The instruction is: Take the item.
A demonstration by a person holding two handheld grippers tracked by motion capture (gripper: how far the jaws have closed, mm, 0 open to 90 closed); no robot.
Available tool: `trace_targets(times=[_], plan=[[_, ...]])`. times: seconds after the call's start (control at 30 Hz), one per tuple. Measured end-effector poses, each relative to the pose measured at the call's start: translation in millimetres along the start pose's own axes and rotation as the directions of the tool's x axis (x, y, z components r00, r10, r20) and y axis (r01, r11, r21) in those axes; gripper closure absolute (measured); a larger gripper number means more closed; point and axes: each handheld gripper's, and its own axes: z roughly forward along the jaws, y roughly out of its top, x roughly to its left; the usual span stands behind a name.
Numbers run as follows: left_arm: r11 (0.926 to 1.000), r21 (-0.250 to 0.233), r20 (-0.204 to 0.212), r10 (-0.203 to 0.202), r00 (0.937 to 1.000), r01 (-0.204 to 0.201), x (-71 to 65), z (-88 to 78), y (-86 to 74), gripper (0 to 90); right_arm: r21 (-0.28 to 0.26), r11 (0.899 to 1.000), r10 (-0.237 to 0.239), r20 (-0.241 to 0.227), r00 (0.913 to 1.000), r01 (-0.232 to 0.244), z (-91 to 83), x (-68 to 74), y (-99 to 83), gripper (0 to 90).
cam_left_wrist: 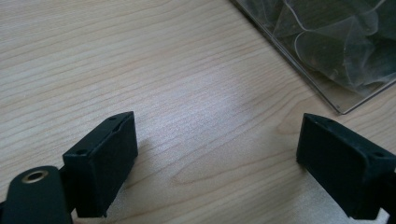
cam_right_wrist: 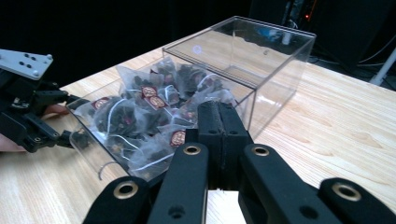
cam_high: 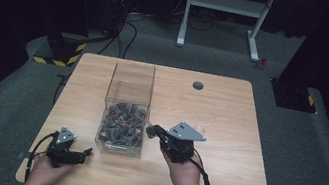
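A clear plastic box (cam_high: 114, 84) stands on the wooden table, its lower part holding several pyramid tea bags (cam_high: 122, 123) with red-brown tags. My right gripper (cam_high: 151, 130) is shut just off the box's right front side; I see nothing between its jaws. In the right gripper view those jaws (cam_right_wrist: 218, 109) point at the box wall (cam_right_wrist: 275, 79), with the tea bags (cam_right_wrist: 149, 107) behind it. My left gripper (cam_high: 84, 155) rests open on the table by the box's front left corner. Its jaws (cam_left_wrist: 217, 154) stand wide over bare wood, with the box corner (cam_left_wrist: 327, 74) beyond.
A round cable hole (cam_high: 198, 85) sits near the table's far edge. A white desk frame (cam_high: 228, 4) and black stands with cables are on the floor behind the table. The other hand's gripper (cam_right_wrist: 77, 122) is at the left in the right gripper view.
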Motion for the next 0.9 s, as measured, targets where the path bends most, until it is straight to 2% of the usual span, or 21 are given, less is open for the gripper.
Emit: trace_targets(times=[0.43, 0.9], plan=[[1.0000, 0.000, 0.000, -0.001, 1.0000, 0.001, 0.1, 0.0, 0.0, 12.7, 0.011, 1.000, 0.021, 0.056, 0.9982, -0.022, -9.8, -22.1, -7.4, 90.0], [1.0000, 0.000, 0.000, 0.000, 1.0000, 0.000, 0.1, 0.0, 0.0, 12.7, 0.019, 0.999, 0.037, 0.131, 0.9907, -0.040, -21.2, -48.9, -12.6, 90.0]])
